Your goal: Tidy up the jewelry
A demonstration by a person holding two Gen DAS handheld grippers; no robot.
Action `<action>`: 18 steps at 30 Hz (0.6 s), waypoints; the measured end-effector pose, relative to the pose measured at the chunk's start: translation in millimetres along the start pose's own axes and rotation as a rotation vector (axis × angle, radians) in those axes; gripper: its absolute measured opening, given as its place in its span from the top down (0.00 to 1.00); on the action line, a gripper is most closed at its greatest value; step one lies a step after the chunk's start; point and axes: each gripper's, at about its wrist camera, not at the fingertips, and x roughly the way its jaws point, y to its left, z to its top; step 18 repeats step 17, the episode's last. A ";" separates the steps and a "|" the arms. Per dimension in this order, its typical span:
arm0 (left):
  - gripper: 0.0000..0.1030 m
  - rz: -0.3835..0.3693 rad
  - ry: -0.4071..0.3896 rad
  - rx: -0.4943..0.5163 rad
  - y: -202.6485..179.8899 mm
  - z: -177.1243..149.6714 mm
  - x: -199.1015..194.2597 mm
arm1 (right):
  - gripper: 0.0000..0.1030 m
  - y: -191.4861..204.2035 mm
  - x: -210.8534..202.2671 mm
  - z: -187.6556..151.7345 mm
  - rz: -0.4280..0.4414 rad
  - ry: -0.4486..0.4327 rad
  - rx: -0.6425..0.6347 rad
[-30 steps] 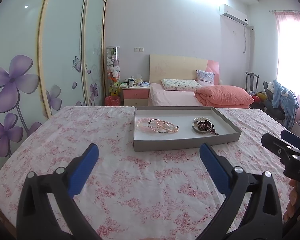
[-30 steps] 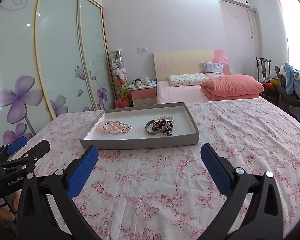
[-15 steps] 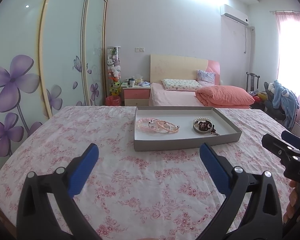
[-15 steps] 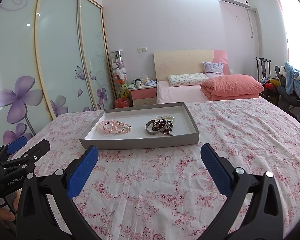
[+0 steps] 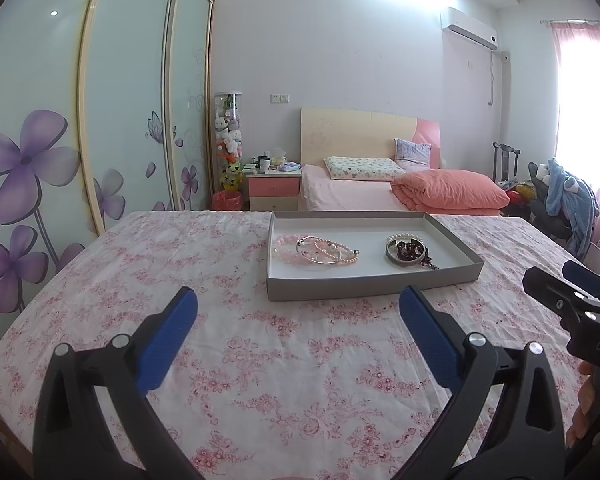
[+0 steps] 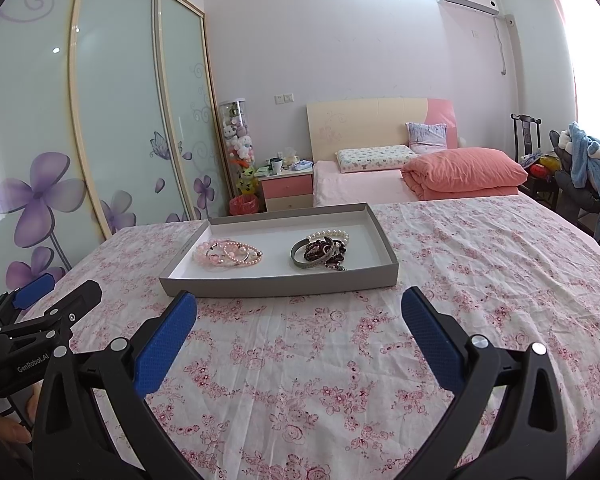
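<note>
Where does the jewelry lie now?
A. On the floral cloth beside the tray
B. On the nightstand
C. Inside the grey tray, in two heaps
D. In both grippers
C: the pink bracelets and the dark bracelets lie apart inside the grey tray.

tray grey outside, white inside | left bracelets pink, pearly | right bracelets dark red, perhaps silver | bedspread white, pink floral | pads blue

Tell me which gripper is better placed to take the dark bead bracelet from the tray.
Probably the right gripper. In its view the dark bead bracelet lies almost straight ahead in the grey tray; for the left gripper it sits off to the right. Both are open.
</note>
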 end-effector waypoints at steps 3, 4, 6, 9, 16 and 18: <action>0.04 0.002 -0.001 0.002 -0.7 -0.6 0.0 | 0.02 0.1 -0.2 0.0 -0.001 0.000 0.000; 0.04 0.003 -0.002 0.003 -0.7 -1.2 0.0 | 0.02 0.0 -0.1 0.3 0.000 0.000 0.000; 0.04 0.002 -0.003 0.003 -0.7 -1.5 0.0 | 0.02 0.0 -0.1 0.3 -0.001 -0.001 -0.001; 0.04 0.003 -0.002 0.003 -0.7 -1.2 0.0 | 0.02 0.1 -0.1 -0.1 0.000 0.000 0.000; 0.04 -0.003 0.005 -0.003 -0.3 -1.1 0.4 | 0.02 -0.1 -0.2 0.3 0.000 -0.001 0.001; 0.04 -0.004 0.006 -0.003 -0.4 -0.9 0.7 | 0.02 -0.3 -0.1 0.6 0.000 0.000 0.000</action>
